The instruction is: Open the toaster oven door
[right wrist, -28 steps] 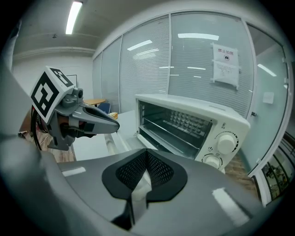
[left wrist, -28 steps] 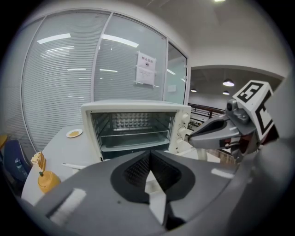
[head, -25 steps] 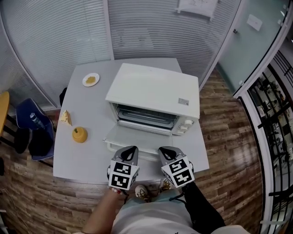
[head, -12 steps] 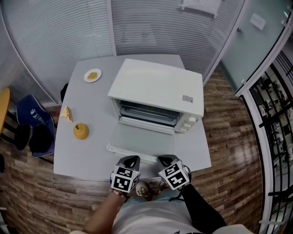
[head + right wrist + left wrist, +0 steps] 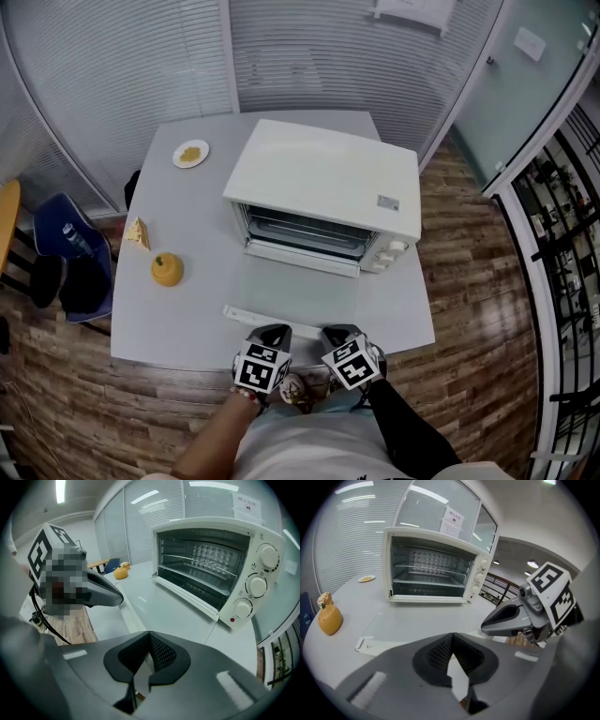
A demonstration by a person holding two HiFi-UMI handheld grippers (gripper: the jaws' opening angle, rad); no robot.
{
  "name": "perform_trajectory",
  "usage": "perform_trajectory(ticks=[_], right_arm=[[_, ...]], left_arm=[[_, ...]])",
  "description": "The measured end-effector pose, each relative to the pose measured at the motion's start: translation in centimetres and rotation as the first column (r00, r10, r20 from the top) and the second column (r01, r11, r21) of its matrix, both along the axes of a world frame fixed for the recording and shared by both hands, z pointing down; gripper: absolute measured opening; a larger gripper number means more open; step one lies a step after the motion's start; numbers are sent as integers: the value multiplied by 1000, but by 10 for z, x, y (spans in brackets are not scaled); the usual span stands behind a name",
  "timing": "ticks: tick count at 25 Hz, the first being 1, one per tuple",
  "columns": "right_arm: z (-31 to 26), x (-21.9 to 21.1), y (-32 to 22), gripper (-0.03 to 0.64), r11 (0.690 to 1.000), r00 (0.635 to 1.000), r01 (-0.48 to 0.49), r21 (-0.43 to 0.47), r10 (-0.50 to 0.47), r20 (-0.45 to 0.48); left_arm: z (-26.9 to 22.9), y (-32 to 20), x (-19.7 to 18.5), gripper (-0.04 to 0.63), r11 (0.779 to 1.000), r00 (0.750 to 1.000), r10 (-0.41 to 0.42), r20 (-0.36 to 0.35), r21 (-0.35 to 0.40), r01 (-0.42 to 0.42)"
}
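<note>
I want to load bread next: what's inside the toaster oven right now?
Inside the toaster oven only a bare wire rack shows, no food on it. The space under the rack is too dark to make out.

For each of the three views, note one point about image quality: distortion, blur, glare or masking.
Head view: wide lens bows the blinds; sharp, evenly lit. Left gripper view: fisheye, black corners, toaster oven crisp. Right gripper view: same fisheye, mosaic over part of the left gripper, ceiling light blown out.
</note>
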State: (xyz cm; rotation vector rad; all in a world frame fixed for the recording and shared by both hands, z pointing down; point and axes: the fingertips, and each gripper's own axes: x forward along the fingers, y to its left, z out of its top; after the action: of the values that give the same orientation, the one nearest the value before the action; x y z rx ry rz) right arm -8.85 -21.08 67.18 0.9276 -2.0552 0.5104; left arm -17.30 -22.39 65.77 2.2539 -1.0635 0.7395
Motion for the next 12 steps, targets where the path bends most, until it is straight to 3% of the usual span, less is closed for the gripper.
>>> perform_trajectory(ticks=[12], right_arm=[[11, 0, -1, 3, 999, 999, -30, -13, 30, 17]], left_arm=[[19, 3, 0, 40, 998, 1000, -13, -11, -55, 12]])
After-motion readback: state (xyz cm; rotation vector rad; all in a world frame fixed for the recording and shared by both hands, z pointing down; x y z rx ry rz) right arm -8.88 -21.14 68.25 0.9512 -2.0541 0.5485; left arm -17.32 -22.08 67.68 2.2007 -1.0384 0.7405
